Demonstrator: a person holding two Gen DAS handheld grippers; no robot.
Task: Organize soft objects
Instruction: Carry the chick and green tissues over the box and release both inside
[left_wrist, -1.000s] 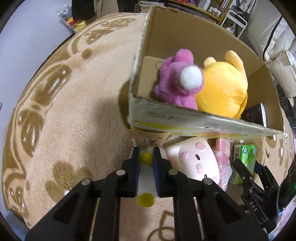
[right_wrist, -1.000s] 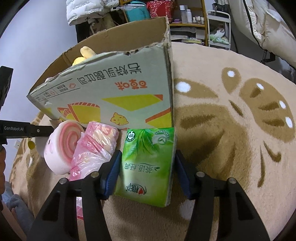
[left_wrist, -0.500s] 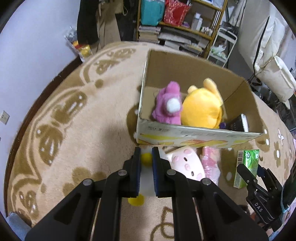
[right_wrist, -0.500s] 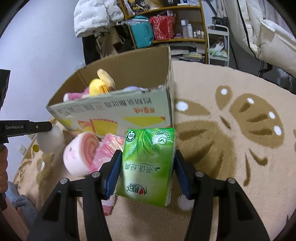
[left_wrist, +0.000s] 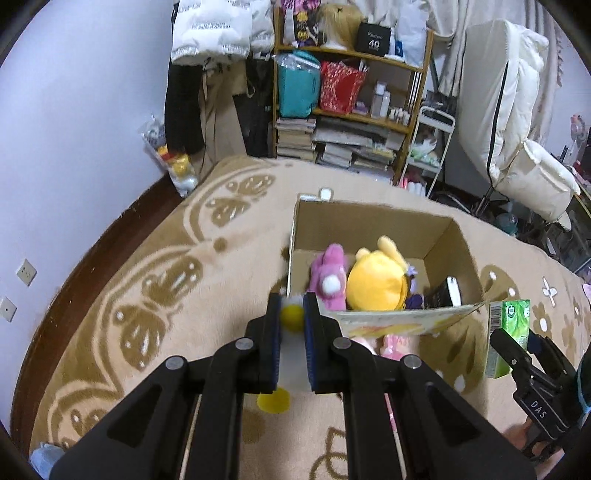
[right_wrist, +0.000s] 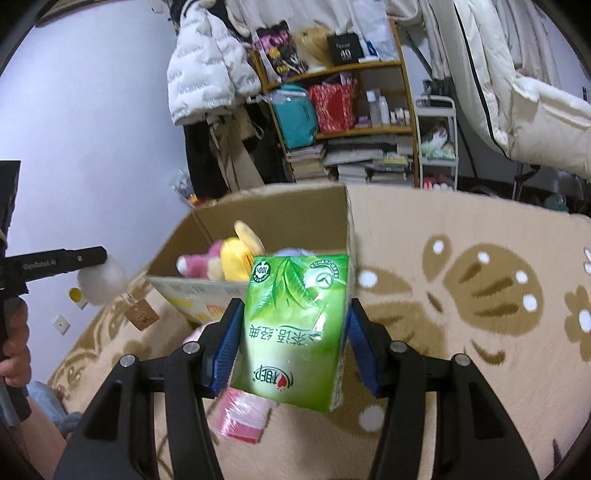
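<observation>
Gleaming green tissue pack (right_wrist: 295, 328), upright

In my left hand-held gripper (left_wrist: 292, 318) I hold a white plush toy (left_wrist: 291, 363) with yellow patches, pinched between the blue pads, lifted above the rug with a brown tag dangling under it. My right hand-held gripper (right_wrist: 293, 325) clamps a green tissue pack (right_wrist: 295, 328), upright, its printed face toward me. The open cardboard box (left_wrist: 373, 221) sits on the rug; inside, a pink plush (left_wrist: 330, 282) lies beside a yellow plush (left_wrist: 376, 288). Against the box's near wall on the rug lie a pale pink plush (left_wrist: 364, 341) and a pink wrapped pack (right_wrist: 242, 417).
</observation>
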